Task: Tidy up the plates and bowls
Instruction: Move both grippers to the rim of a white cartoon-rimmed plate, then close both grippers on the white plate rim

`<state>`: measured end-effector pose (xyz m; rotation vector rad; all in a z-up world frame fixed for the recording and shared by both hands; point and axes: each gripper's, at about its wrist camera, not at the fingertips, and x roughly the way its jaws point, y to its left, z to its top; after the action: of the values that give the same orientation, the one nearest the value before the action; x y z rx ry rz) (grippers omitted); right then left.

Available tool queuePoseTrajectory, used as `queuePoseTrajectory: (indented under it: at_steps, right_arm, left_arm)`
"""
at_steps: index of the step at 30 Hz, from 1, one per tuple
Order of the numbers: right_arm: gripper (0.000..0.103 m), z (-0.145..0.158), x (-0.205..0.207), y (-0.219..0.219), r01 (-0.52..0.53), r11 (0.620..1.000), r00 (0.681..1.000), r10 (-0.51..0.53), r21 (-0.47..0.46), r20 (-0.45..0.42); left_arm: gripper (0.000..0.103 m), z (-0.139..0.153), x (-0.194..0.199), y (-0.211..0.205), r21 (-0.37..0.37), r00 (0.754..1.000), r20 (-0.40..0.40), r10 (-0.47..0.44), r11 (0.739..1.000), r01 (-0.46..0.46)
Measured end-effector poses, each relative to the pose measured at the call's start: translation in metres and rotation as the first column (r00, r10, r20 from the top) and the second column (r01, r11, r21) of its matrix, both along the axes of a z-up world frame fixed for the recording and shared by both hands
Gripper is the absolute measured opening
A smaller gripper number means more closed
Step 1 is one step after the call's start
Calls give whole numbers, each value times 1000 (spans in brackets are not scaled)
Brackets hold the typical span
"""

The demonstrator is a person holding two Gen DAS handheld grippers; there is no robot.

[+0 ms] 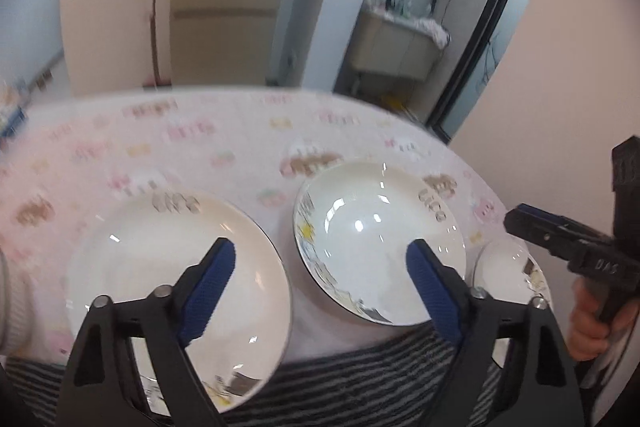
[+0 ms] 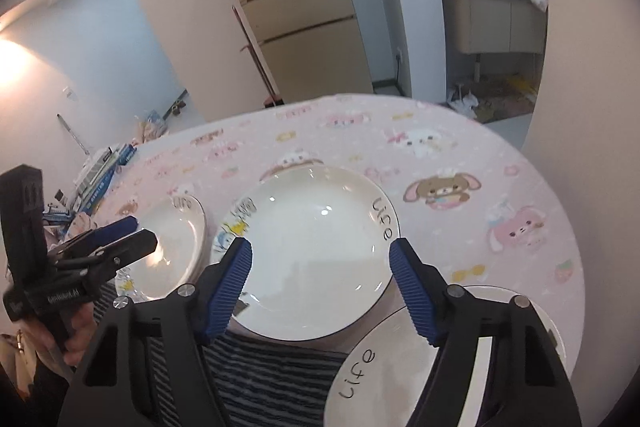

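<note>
Three white dishes with "Life" lettering sit near the table's front edge. In the left wrist view a deep plate (image 1: 168, 267) is at left, a second deep plate (image 1: 372, 239) in the middle and a smaller dish (image 1: 508, 267) at right. My left gripper (image 1: 320, 267) is open and empty above the gap between the first two. In the right wrist view my right gripper (image 2: 320, 267) is open and empty over the middle plate (image 2: 316, 251); the left plate (image 2: 172, 247) and the near-right dish (image 2: 392, 367) flank it. Each gripper shows in the other's view: the right gripper (image 1: 520, 221) and the left gripper (image 2: 138, 233).
The round table has a pink cartoon tablecloth (image 2: 460, 163). A striped grey cloth (image 2: 272, 375) lies at the front edge. A fridge (image 2: 296, 7) and a bathroom vanity (image 2: 496, 19) stand behind. Boxes (image 2: 100, 171) are piled at far left.
</note>
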<state>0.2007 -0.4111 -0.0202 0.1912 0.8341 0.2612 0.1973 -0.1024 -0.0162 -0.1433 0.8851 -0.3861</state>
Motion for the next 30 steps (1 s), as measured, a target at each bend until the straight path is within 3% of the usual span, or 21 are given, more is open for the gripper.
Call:
queuePoseTrajectory:
  at_steps: [4,5,11,14,16,17,20,25,26,27,30]
  right_arm:
    - [62,-30,29,-18,25,997,994,-16,76,-112]
    - [59,-34,34,-20,31,996,992,-20,79,-127]
    - [49,-53,56,-32,50,994,977,-29,95,-209]
    - [40,-54,62,-36,46,994,974,-23,101,-225]
    - [34,-55,68,-37,47,994,971,-23,95,-240]
    - [31,-56,69,-36,46,995,969,-22,90,-246]
    - [29,-58,75,-35,38,996,965,-17,76,-261]
    - [22,-71,84,-34,38,998,949,-22,47,-314]
    - [17,-75,86,-34,36,998,946,-17,52,-325]
    - [16,-81,87,-35,32,997,938,-5,73,-346]
    - [15,-89,91,-35,52,991,932,-6,119,-361]
  left_arm:
    - [73,-24,10,-13,43,994,-105,4,999,1]
    - [66,-28,13,-16,50,992,-128,3,999,3]
    - [58,-39,50,-23,101,985,-173,0,995,18]
    - [45,-44,71,-25,59,974,-223,-36,997,51]
    - [31,-48,84,-25,20,963,-265,-53,998,61]
    - [31,-50,91,-25,-10,956,-284,-65,998,65]
    - [31,-56,102,-26,25,951,-307,-46,998,57]
    - [31,-75,110,-28,19,926,-372,-69,997,81]
    - [27,-79,110,-29,14,920,-384,-71,996,83]
    - [14,-81,111,-29,6,918,-388,-76,996,85]
    - [13,-83,109,-26,-6,918,-393,-57,998,59]
